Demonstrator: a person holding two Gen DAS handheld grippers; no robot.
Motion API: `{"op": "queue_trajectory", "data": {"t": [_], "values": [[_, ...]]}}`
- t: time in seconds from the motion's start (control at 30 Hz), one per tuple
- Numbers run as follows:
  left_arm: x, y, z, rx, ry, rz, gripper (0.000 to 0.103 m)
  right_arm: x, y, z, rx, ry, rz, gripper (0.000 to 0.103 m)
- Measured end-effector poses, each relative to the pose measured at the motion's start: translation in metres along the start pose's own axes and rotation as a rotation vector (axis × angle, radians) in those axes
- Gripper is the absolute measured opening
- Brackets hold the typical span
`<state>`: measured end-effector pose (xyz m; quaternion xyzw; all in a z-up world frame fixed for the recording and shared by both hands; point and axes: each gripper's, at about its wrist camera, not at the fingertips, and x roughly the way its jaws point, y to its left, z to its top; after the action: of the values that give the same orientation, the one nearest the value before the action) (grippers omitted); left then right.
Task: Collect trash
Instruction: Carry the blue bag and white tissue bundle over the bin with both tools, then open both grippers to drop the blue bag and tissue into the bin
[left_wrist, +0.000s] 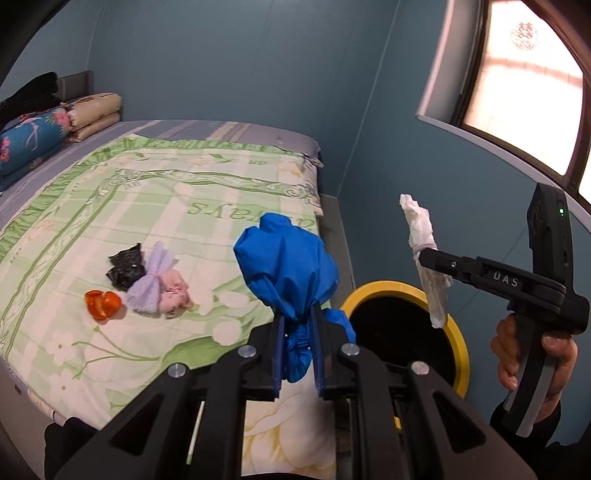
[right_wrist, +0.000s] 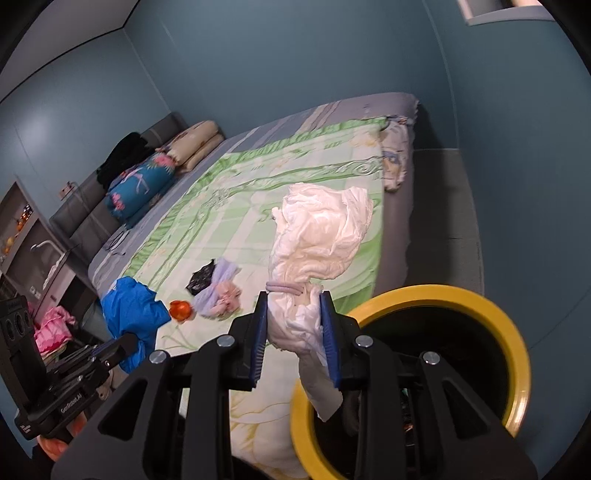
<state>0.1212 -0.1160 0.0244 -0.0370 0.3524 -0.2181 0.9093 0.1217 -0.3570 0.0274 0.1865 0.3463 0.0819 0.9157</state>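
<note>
My left gripper (left_wrist: 299, 325) is shut on a crumpled blue bag (left_wrist: 284, 266), held in the air over the bed's near corner; the same blue bag (right_wrist: 133, 314) shows at the left of the right wrist view. My right gripper (right_wrist: 295, 328) is shut on a white crumpled bag (right_wrist: 321, 236) tied with a band, hanging just above the yellow-rimmed bin (right_wrist: 517, 354). In the left wrist view the white bag (left_wrist: 421, 236) hangs from the right gripper (left_wrist: 424, 258) over the bin (left_wrist: 458, 339). On the bedspread lie black (left_wrist: 125, 267), lilac (left_wrist: 151, 284), pink (left_wrist: 175, 295) and orange (left_wrist: 103, 304) scraps.
The bed (left_wrist: 184, 192) with a green floral cover fills the left side, with folded quilts and pillows (left_wrist: 37, 136) at its head. A blue wall and a window (left_wrist: 524, 92) stand on the right. A shelf unit (right_wrist: 26, 236) stands at far left. A hand (left_wrist: 535, 362) grips the right tool.
</note>
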Motion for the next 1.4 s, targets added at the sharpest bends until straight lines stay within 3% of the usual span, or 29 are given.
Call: {"op": "queue_trajectory", "data": {"t": [0.33, 0.67, 1.17, 1.4], "values": [[0.044, -0.043, -0.002, 0.061, 0.084, -0.088, 0.012, -0.007, -0.037, 0.001, 0.077, -0.016, -0.071, 0.026], [0.080, -0.071, -0.016, 0.109, 0.177, -0.136, 0.012, -0.005, -0.070, -0.007, 0.144, 0.004, -0.064, 0.027], [0.104, -0.096, -0.041, 0.172, 0.263, -0.177, 0.012, 0.010, -0.088, -0.013, 0.193, 0.036, -0.057, 0.029], [0.106, -0.101, -0.051, 0.186, 0.282, -0.194, 0.017, 0.011, -0.095, -0.013, 0.213, 0.036, -0.048, 0.037]]}}
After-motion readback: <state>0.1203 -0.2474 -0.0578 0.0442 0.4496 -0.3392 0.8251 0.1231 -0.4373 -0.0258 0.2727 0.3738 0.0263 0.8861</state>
